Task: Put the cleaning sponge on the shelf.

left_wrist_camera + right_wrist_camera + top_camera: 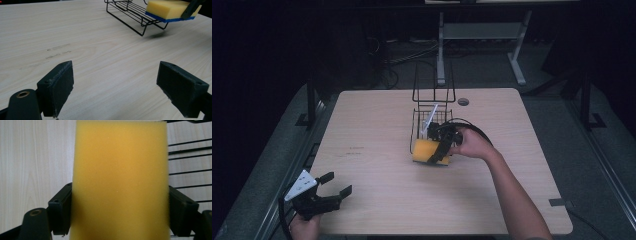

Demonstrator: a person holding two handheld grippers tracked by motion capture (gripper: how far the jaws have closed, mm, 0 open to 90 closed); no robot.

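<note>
Light wood-grain table (377,175), rounded corners, faint dark scuffs left of the wire rack (430,122). Dark room beyond; grey floor, loose cables and the white legs of another table behind the rack.

High view: black wire rack standing past the table's middle, tall loop handle at its far end, a white item inside too small to identify. Yellow sponge (426,151) at the rack's near end, clamped by the right gripper (438,153), with the right hand (472,144) just right of the rack. Left gripper (336,183) well apart from the rack, at the near left table edge, jaws spread, nothing between them; left hand (304,227) below it.

Left gripper view: 2 black jaws wide apart over bare wood. Shows the sponge's blue underside layer (165,18) and a clear gap with shadow beneath, so held off the table beside the rack's end (132,15).

Right gripper view: yellow sponge face (120,182) close up, squeezed between both jaws; rack wires (187,165) to one side, bare wood to the other.
</note>
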